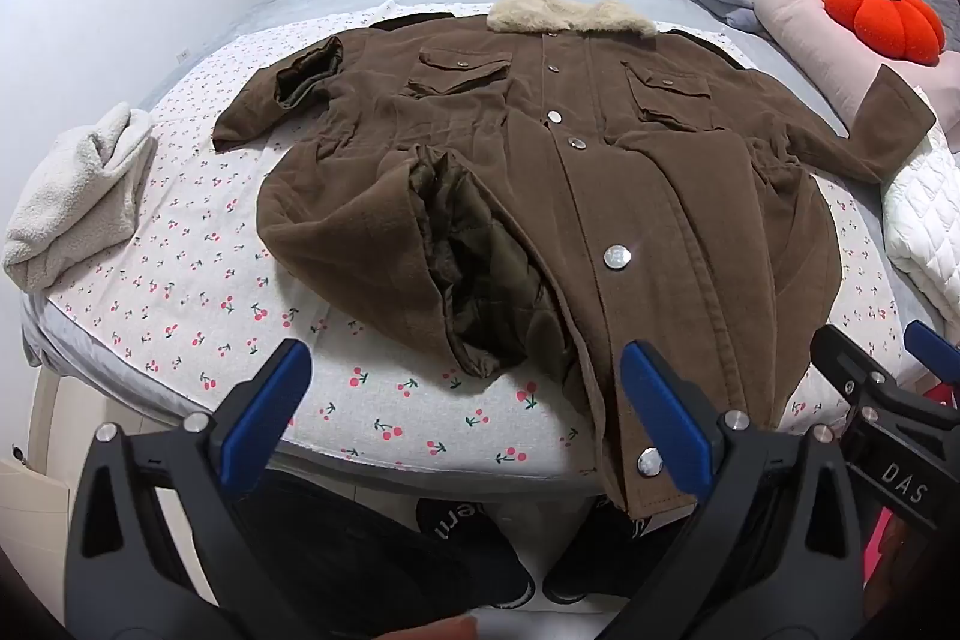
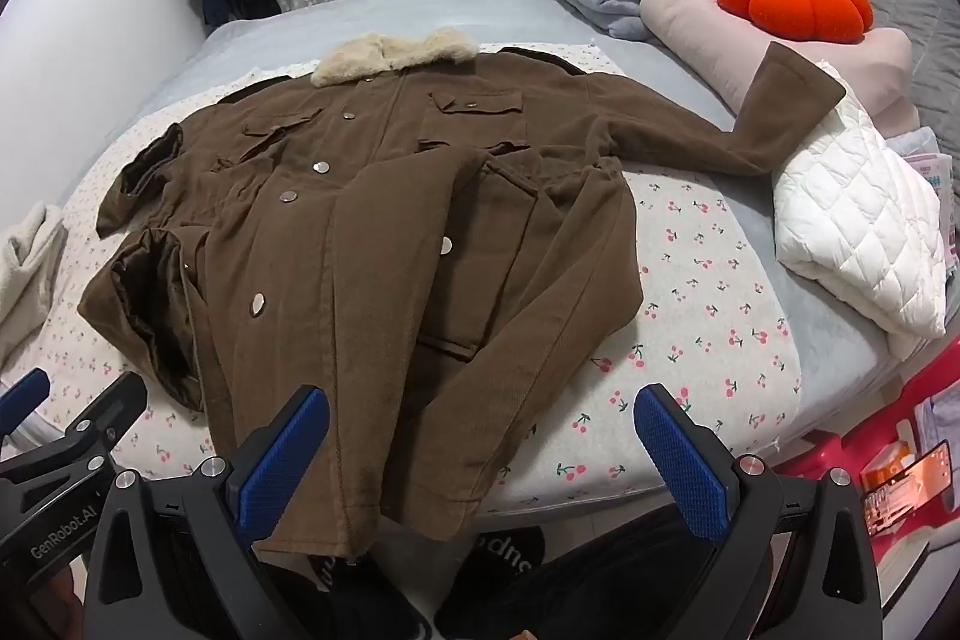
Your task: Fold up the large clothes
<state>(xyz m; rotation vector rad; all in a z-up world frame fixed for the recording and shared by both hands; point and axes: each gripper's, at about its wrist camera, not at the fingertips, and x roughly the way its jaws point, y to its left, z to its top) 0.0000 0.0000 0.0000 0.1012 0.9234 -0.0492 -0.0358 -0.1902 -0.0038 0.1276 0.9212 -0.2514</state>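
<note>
At bed's near edge: both tongs released, coat not yet gripped.

Left gripper [image 1: 462, 409] hangs wide over the cherry sheet [image 1: 180, 292], empty, its right pad just by the coat [image 1: 540, 148] hem and placket. Right gripper [image 2: 480, 445] likewise wide, empty, with the hem lying between and under its jaws. Coat lies face up across the bed, fur collar [image 1: 573, 10] far, hem near and drooping off the edge. One front panel is turned back, lining showing. Left sleeve [image 1: 282, 94] is bent short; right sleeve [image 2: 750, 124] runs up against the white quilt [image 2: 858, 214]. Likely first: flatten the turned panel, then bring sleeves inward. Thick cloth, so bite deep at a seam, both sides level.
</note>
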